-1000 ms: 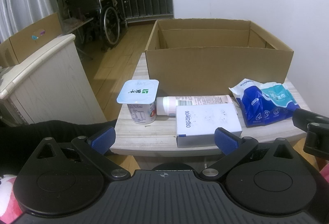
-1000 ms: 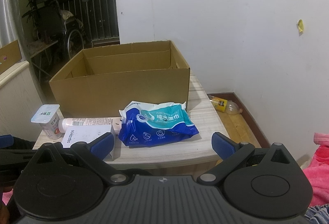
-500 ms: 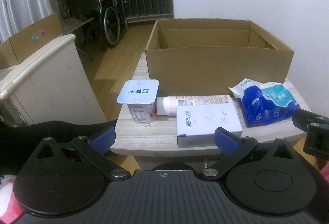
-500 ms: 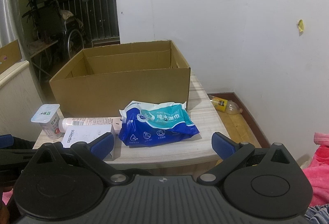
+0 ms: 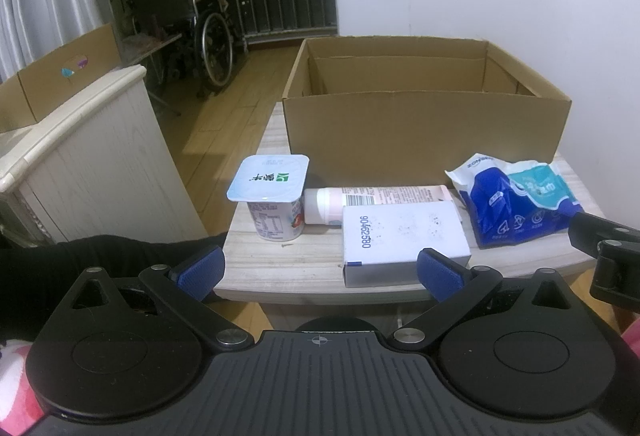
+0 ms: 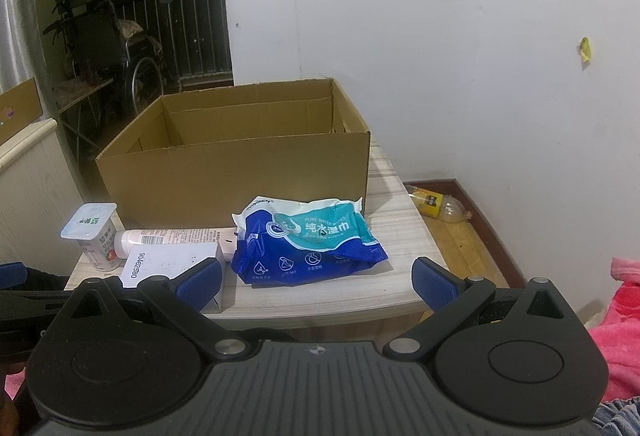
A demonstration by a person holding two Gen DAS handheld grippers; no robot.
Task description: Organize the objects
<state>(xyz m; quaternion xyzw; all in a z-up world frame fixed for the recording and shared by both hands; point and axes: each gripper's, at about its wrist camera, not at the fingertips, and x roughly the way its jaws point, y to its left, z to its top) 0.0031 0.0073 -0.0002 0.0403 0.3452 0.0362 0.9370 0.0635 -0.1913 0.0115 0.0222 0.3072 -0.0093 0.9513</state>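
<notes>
An open cardboard box (image 5: 424,131) (image 6: 236,171) stands at the back of a small pale wooden table (image 5: 288,268) (image 6: 400,220). In front of it are a white yogurt cup (image 5: 274,201) (image 6: 94,236), a pink-white tube (image 5: 380,197) (image 6: 172,236) lying on its side, a white carton (image 5: 400,236) (image 6: 168,260) and a blue wet-wipes pack (image 5: 516,195) (image 6: 308,240). My left gripper (image 5: 320,272) hangs open just before the table's front edge, facing the cup and carton. My right gripper (image 6: 316,278) is open too, in front of the wipes pack. Neither holds anything.
A white cabinet (image 5: 84,155) stands left of the table, with a cardboard sheet behind it. A wheelchair (image 5: 192,31) and railing fill the dark back room. A plastic bottle (image 6: 438,205) lies on the floor by the wall at right. Pink fabric (image 6: 624,300) lies at lower right.
</notes>
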